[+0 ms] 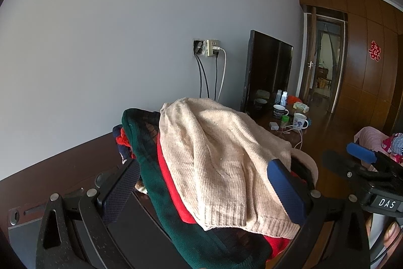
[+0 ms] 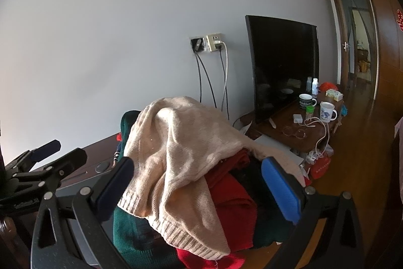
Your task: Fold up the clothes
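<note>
Beige knit sweater fills the middle of both views, draped over a heap of clothes: a green garment at its 8 o'clock and a red one showing under its ribbed hem. In the left wrist view the left gripper has its jaws spread wide, one finger at 8 o'clock of the heap and the blue-padded finger at 4 o'clock, the sweater lying between them; I cannot tell whether the pads touch the cloth. In the right wrist view the right gripper likewise stands with jaws spread on either side of the pile, gripping nothing. Each gripper shows in the other's view: the right at 3 o'clock in the left view, the left at 9 o'clock in the right view. Behind the heap, at 1 o'clock, a dark screen stands on a wooden bench with two mugs, small bottles and a white charger cable. A wall socket with hanging cords sits at 12 o'clock on the grey wall.
</note>
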The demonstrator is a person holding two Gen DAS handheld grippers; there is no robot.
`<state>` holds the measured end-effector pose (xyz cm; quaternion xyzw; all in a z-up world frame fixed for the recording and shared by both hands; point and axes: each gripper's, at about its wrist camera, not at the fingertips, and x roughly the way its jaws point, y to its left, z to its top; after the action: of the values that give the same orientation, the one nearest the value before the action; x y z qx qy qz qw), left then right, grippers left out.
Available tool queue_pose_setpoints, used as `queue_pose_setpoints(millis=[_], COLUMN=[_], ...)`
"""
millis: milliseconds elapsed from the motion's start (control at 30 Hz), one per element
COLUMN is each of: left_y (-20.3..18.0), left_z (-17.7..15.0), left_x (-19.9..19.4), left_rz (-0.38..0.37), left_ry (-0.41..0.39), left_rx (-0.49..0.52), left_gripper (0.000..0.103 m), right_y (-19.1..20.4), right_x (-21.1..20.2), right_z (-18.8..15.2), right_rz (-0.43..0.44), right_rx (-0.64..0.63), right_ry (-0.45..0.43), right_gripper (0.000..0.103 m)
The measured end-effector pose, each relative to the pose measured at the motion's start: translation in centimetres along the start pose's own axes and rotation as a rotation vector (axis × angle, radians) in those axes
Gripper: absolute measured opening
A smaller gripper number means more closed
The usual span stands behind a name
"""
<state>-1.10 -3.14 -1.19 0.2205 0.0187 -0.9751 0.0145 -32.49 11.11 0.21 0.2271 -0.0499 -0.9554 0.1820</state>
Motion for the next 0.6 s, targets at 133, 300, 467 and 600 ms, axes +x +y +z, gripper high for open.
queue_pose_setpoints(millis=[133,300,467,600], left_y=[0.14,0.36,0.54,0.74], left_z=[-0.13,-0.30,-0.60,-0.83], left_x=[0.03,0.01,0.06,0.29], left_rz=[0.000,0.000,0.001,0.002], left_ry=[0.001,0.001,0.005,0.020], left_rx=[-0.003,-0.007,-0.012,-0.014], left_gripper=[0.102,0.102,0.102,0.102], right_y=[0.16,0.45,0.67,0.51], right_x=[0.12,0.13,0.18,0.65], right_z=[-0.10,-0.20,-0.28,-0.49], right_rz=[0.001,0.002,0.004,0.007], right_rx=[-0.001,-0.007,-0.011,-0.004], right_ry=[0.006,0.003,0.001,0.013], right_gripper=[0.103,0.103,0.103,0.103])
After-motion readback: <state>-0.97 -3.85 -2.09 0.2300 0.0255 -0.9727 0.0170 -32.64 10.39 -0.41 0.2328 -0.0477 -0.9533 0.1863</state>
